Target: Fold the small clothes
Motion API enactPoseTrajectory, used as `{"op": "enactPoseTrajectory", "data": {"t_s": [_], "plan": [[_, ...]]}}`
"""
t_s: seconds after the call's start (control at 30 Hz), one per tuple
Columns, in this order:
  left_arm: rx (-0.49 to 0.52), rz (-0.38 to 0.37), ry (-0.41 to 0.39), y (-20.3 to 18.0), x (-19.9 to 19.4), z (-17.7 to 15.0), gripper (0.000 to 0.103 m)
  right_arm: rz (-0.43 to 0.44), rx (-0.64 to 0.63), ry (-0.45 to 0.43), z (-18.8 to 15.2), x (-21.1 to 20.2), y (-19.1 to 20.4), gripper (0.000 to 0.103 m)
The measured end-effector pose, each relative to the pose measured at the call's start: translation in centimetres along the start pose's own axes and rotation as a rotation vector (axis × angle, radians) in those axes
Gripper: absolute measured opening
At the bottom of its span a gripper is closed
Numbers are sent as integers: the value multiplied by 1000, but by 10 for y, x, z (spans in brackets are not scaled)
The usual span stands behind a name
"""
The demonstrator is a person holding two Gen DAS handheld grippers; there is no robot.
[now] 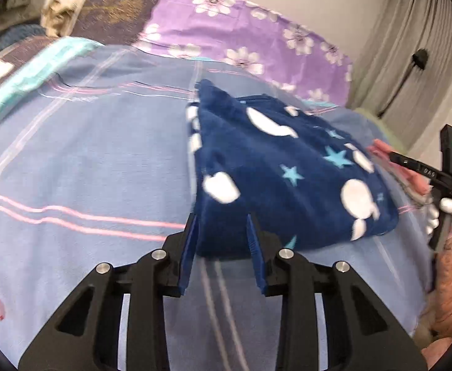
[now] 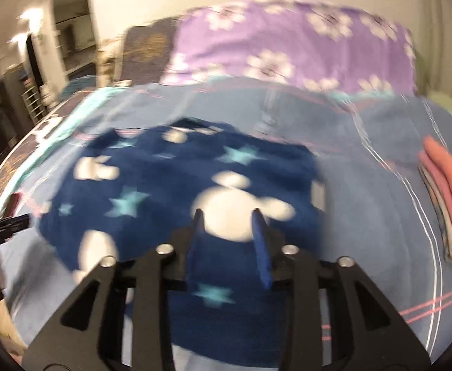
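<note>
Blue striped bedsheet (image 1: 86, 160); purple floral pillow (image 1: 241, 34)

Open bed (image 1: 80, 160) fills frame left; folded stack (image 2: 448, 191) blocks frame right edge, pillow (image 1: 244, 37) blocks the top.

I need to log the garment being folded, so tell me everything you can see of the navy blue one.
The navy garment looks like soft fleece, printed with white mouse-head shapes and pale blue stars. It lies bunched on the blue plaid sheet, one corner peaked up at the far side. In the left wrist view its near edge sits between the open fingers of the left gripper. The right gripper, also open, hangs over it; contact is unclear. Folded salmon clothes lie apart, to its right.
</note>
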State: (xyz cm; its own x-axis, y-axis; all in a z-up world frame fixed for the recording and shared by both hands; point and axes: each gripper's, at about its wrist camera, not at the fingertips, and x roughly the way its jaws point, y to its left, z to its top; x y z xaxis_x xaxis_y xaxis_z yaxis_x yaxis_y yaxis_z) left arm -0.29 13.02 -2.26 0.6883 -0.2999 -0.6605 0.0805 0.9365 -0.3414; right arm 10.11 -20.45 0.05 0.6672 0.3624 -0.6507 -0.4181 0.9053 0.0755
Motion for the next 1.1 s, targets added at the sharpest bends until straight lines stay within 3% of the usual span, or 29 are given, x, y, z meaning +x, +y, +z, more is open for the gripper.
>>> {"op": "enactPoseTrajectory", "data": {"t_s": [0.03,0.17,0.23,0.3,0.4,0.6,0.67,0.73,0.77,0.87,0.93,0.97,1.0,1.03,1.1], "plan": [[-3,-14,-6,-2,2,-3,47,7,-27,4,2,0,10,41],[-9,-67,30,1,31,2,45,54,-117,43,15,17,66,43],[-3,-91,54,3,41,1,15,109,-119,69,26,27,88,43],[6,-147,14,3,31,-2,8,129,-140,81,34,34,109,44],[1,-237,-21,3,18,-7,8,127,-192,93,50,47,140,48],[-34,-244,-2,13,28,-15,9,109,-211,187,87,120,191,48],[-67,-250,8,19,33,-11,19,80,-220,229,97,149,208,48],[-53,-274,20,18,38,-9,37,47,-215,263,105,173,219,49],[-44,-278,29,16,40,-10,40,25,-216,285,108,188,227,50],[-22,-244,90,12,55,-12,40,-47,-245,314,113,218,246,50],[-35,-244,105,15,58,-12,32,-111,-305,345,111,238,260,52],[-40,-241,111,17,58,-12,20,-146,-341,370,108,249,266,52],[-48,-247,116,20,58,-13,12,-143,-352,395,104,258,267,31],[-62,-264,121,23,57,-15,10,-127,-332,412,103,264,267,17],[-72,-279,134,27,56,-18,9,-74,-249,367,114,258,260,10]]}}
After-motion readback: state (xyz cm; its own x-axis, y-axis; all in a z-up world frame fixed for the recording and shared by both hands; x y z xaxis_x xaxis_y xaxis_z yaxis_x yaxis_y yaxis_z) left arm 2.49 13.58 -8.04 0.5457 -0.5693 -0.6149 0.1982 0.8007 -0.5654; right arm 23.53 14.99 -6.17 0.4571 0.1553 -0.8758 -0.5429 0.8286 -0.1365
